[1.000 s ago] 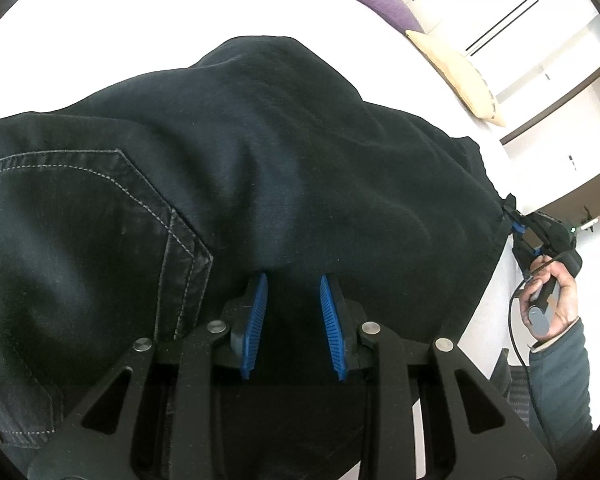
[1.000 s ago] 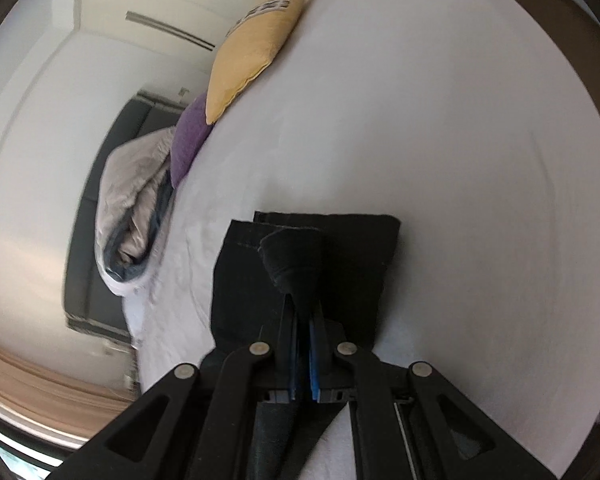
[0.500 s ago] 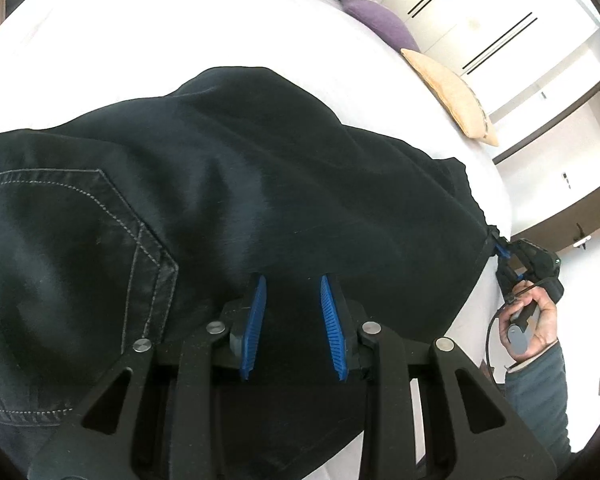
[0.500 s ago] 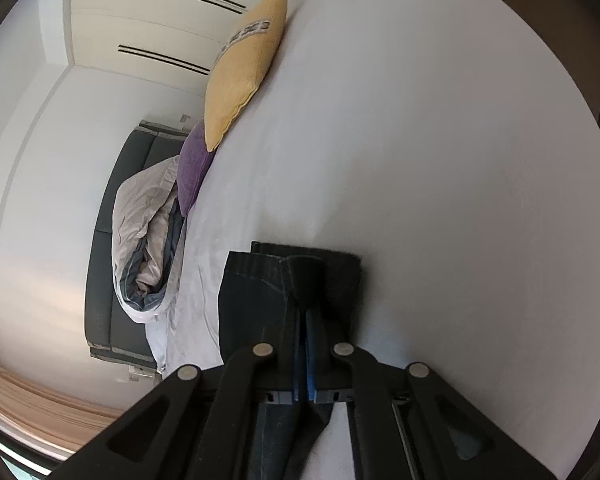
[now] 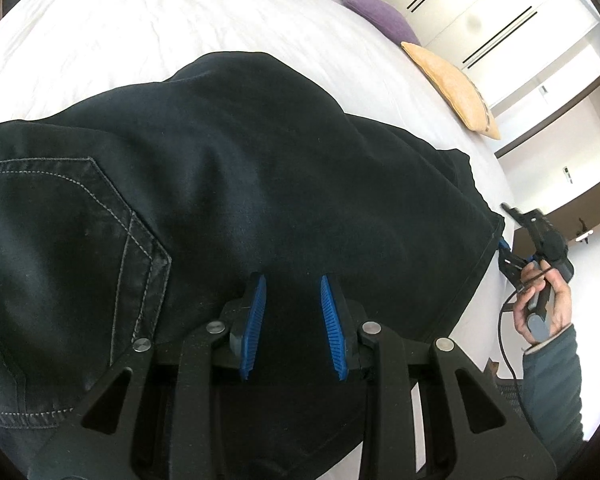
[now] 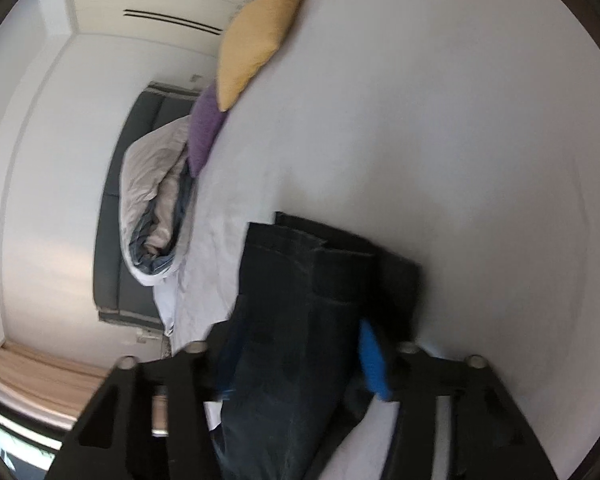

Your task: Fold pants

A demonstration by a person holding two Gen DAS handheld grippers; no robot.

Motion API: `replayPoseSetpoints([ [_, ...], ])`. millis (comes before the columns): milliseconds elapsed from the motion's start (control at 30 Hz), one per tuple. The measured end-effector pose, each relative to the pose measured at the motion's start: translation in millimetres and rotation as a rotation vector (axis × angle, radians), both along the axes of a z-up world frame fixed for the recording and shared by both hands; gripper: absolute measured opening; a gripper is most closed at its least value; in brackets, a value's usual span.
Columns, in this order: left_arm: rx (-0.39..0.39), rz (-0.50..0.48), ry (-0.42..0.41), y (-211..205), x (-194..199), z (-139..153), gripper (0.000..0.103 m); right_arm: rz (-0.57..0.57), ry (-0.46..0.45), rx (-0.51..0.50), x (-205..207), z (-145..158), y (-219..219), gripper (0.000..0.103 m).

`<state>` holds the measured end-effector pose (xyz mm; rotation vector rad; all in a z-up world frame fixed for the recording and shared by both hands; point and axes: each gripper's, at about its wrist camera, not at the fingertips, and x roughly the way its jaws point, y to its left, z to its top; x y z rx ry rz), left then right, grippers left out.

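Observation:
Black jeans (image 5: 260,168) lie spread over the white bed (image 5: 140,20), back pocket at the left. My left gripper (image 5: 293,284) sits on them near the front edge, its blue pads a little apart with a fold of denim pinched between them. In the right wrist view the leg ends (image 6: 312,272) rest flat on the sheet. The jaws of my right gripper (image 6: 300,332) are opening; the cloth runs between them and the pads are off it. From the left wrist view, that right gripper (image 5: 508,256) is at the hem, held by a hand (image 5: 544,308).
A yellow pillow (image 6: 256,36), a purple pillow (image 6: 206,132) and a rolled grey duvet (image 6: 152,200) lie along the far side of the bed. White sheet (image 6: 460,160) stretches beyond the hems. Wardrobe doors and a dark headboard stand behind.
My right gripper was shut on the leg ends and has now parted its jaws; the hems have dropped flat onto the sheet. The left gripper keeps its hold in the same spot.

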<state>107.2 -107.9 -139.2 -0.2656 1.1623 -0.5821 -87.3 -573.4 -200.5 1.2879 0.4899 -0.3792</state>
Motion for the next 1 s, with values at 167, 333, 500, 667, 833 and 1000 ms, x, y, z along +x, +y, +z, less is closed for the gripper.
replayPoseSetpoints([
  [167, 0.004, -0.003, 0.003, -0.6, 0.2, -0.6, 0.027, 0.025, 0.028, 0.004, -0.1, -10.3, -8.3, 0.003],
  [333, 0.015, -0.007, -0.004, -3.6, 1.6, 2.6, 0.027, -0.028, 0.021, -0.04, -12.0, -6.2, -2.3, 0.003],
  [500, 0.006, -0.004, -0.003, -3.7, 4.3, 2.7, 0.027, -0.068, 0.017, -0.023, -18.0, -10.3, -0.5, 0.002],
  [667, -0.018, -0.009, -0.01, -1.4, 4.6, 5.7, 0.027, -0.086, 0.018, -0.027, -22.1, -8.1, -2.1, 0.002],
  [833, -0.011, -0.024, -0.018, 2.4, 4.4, -0.9, 0.027, -0.034, 0.016, -0.008, -20.7, -17.3, -9.0, 0.0],
  [1000, -0.046, -0.01, -0.018, 9.8, 5.0, -5.3, 0.027, -0.042, 0.003, 0.054, -46.9, -9.4, -18.1, 0.012],
])
